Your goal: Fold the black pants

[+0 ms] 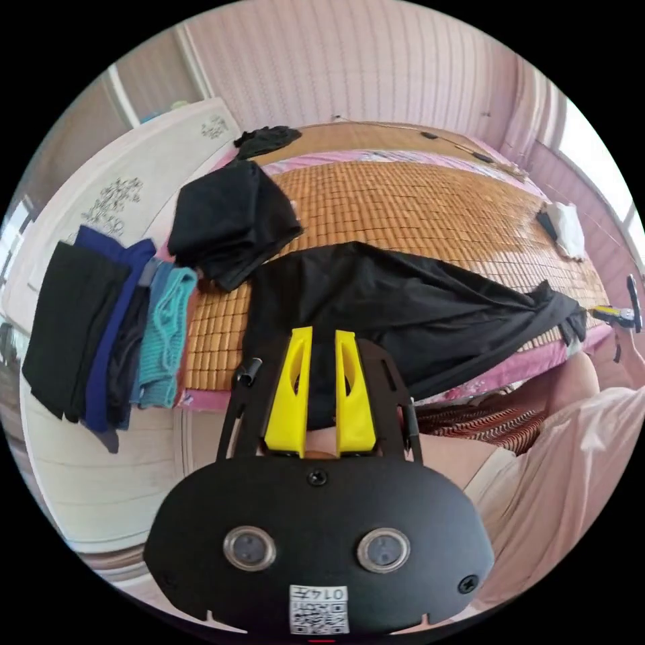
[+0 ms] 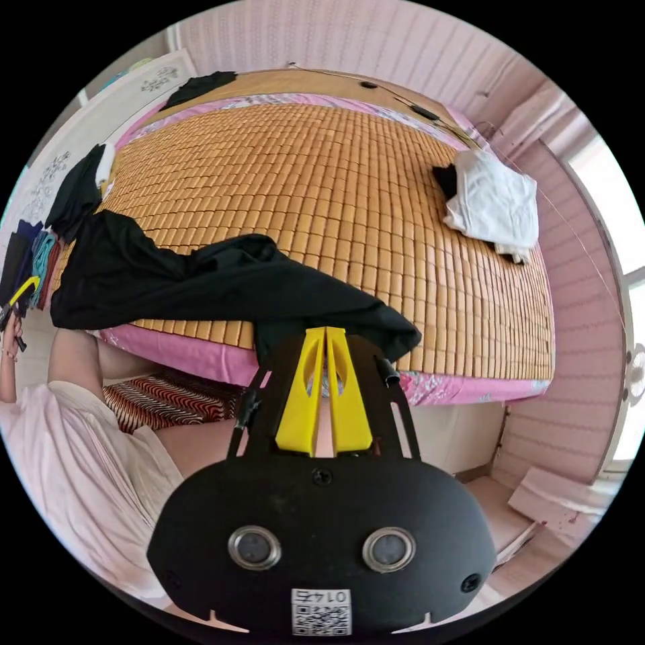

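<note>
The bed (image 2: 349,195) carries a bamboo mat (image 2: 322,175) over a pink sheet (image 2: 175,353) that shows along the near edge. Most of the mat lies bare toward the far side and the right. The black pants (image 2: 222,282) stretch along the near edge, hanging partly over it, with one end at each gripper. At the left end, a black heap (image 1: 232,222) sits on the mat just beyond the pants, and folded clothes (image 1: 114,336) hang in a row over the left edge. White cloth (image 2: 494,198) lies near the right edge, well apart from the pants.

The left gripper (image 1: 322,336) has its yellow jaws a little apart over the pants' end; whether they grip, I cannot tell. The right gripper (image 2: 325,332) has its jaws nearly closed at the pants' other end, touching at the tips; cloth between them cannot be made out.
</note>
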A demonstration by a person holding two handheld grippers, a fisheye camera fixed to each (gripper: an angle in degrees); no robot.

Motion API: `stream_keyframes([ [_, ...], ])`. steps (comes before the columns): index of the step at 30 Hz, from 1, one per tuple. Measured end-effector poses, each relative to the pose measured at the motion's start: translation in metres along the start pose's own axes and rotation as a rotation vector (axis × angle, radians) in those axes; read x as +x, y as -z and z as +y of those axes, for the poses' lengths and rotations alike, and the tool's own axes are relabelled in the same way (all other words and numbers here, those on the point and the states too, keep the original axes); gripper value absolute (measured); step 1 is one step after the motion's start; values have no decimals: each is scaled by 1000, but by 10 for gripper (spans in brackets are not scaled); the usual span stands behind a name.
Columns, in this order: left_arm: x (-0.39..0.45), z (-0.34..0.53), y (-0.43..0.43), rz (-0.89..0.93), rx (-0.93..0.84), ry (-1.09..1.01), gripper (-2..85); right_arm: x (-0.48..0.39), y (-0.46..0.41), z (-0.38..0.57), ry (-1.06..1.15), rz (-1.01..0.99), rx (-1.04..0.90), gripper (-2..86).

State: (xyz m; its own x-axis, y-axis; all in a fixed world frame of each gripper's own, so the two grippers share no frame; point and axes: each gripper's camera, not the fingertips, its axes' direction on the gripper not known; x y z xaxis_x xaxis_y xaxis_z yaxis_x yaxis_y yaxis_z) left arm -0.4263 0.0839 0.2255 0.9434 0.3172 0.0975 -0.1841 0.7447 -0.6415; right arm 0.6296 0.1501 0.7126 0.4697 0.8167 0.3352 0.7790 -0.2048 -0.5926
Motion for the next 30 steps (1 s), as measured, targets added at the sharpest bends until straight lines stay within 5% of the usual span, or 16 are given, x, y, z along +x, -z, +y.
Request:
stream_keyframes([
  [4, 66, -48, -25, 320, 3, -75, 62, 29, -43, 31, -54, -70, -18, 81],
  [9, 141, -88, -54, 494, -127, -152, 65, 56, -93, 48, -138, -130, -21, 131],
  [18, 258, -112, -65, 301, -325, -568, 86, 116, -171, 80, -266, -93, -51, 126],
  [23, 293, -123, -64, 223, -347, -687, 61, 137, -190, 89, -226, -199, -28, 48],
  [30, 305, -152, -22, 223, -179, -665, 6, 173, -109, 130, -100, -320, 515, 19],
])
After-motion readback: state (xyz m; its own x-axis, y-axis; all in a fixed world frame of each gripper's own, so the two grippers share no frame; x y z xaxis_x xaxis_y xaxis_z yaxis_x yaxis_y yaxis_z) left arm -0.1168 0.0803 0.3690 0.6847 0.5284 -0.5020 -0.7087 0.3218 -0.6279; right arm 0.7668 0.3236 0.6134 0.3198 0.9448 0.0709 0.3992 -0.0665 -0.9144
